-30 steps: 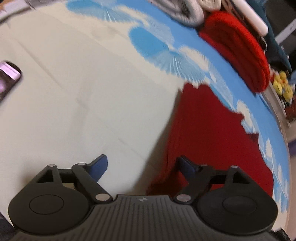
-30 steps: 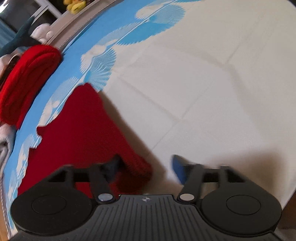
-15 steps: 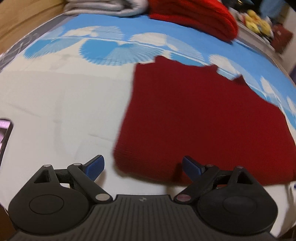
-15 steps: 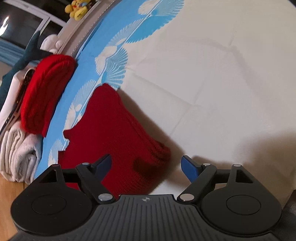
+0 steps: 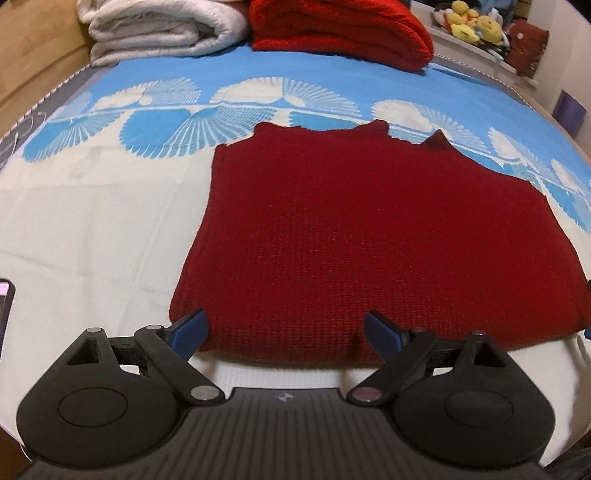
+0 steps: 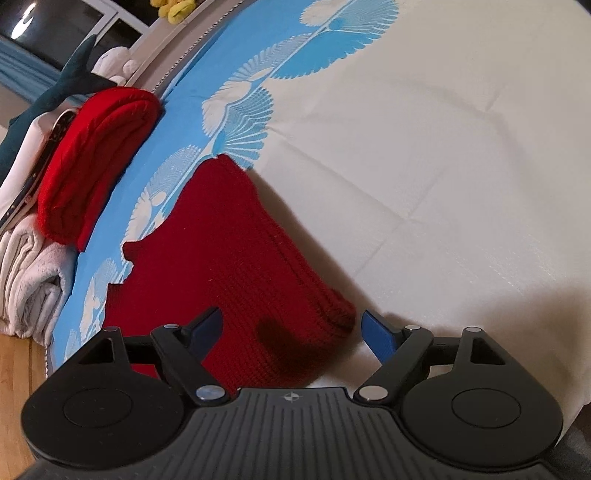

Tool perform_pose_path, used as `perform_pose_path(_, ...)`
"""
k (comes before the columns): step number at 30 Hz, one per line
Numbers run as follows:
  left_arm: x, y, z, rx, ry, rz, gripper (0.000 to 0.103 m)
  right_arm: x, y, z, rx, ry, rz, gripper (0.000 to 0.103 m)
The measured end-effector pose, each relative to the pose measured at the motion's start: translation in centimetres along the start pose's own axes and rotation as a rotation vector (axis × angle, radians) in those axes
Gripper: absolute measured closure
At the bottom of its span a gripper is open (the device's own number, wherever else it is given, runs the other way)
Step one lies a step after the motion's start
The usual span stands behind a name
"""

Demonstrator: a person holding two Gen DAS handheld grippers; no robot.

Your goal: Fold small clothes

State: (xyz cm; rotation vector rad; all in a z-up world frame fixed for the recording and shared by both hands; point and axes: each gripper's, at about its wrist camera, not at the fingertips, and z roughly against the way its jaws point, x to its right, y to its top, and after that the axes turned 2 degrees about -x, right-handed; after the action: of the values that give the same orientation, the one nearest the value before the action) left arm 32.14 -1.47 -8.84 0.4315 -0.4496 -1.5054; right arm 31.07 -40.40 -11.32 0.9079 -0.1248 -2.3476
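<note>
A dark red knitted garment (image 5: 369, 236) lies flat on the bed, folded into a rough rectangle. My left gripper (image 5: 286, 330) is open and empty, its blue fingertips straddling the garment's near left hem. In the right wrist view the same garment (image 6: 229, 266) shows from its right side, with a folded corner bulging at the near edge. My right gripper (image 6: 291, 330) is open and empty around that near right corner.
The bed cover (image 5: 92, 221) is cream with a blue fan pattern. At the far edge lie a folded bright red blanket (image 5: 340, 29) and a rolled white blanket (image 5: 162, 29). Plush toys (image 5: 469, 22) sit on a shelf behind. A phone (image 5: 5, 295) lies at the left.
My left gripper has swung from the garment's left side to face its near hem squarely. My right gripper has pulled back slightly, open at the right corner.
</note>
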Motion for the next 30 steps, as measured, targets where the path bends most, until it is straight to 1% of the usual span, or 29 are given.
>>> perform_pose_path(5, 0.3, 0.0, -0.1, -0.002, 0.000, -0.008, 0.009, 0.1, -0.1, -0.1, -0.015, 0.000, 0.007, 0.020)
perform_pose_path(12, 0.5, -0.2, -0.1, 0.003, 0.018, -0.019, 0.009, -0.1, -0.6, -0.1, -0.038, 0.017, 0.022, 0.020)
perform_pose_path(20, 0.9, -0.2, -0.2, 0.002, 0.025, -0.028, 0.009, 0.4, -0.4, -0.4, -0.059, -0.005, 0.006, 0.020)
perform_pose_path(26, 1.1, -0.3, -0.2, 0.000, 0.021, -0.036, 0.009, 1.0, -0.4, -1.1, -0.090, -0.017, -0.026, 0.020)
perform_pose_path(30, 0.9, -0.2, -0.4, -0.015, 0.007, -0.027, 0.009, 0.5, -0.5, -1.4, -0.099, -0.014, 0.009, 0.019)
